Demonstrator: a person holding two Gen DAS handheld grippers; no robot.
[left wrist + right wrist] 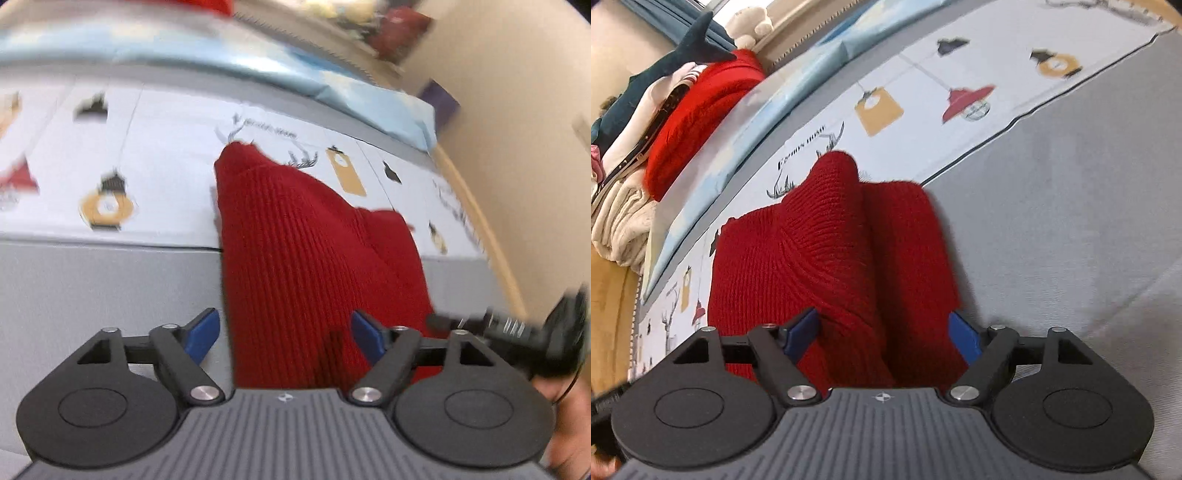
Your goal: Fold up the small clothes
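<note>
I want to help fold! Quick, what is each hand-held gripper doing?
Left hand-held gripper: open, holding nothing, red sweater between.
Right hand-held gripper: open, holding nothing.

A grey bed carries a white printed cloth patterned with lamps and antlers, on which a red ribbed knit garment lies folded, beside a pale blue sheet along the far edge.

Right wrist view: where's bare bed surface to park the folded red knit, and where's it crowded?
Free: the grey sheet right of the red knit, up to the printed sheet's dark border. The printed strip beyond the knit is bare too. Crowded: the clothes pile at far left.
</note>
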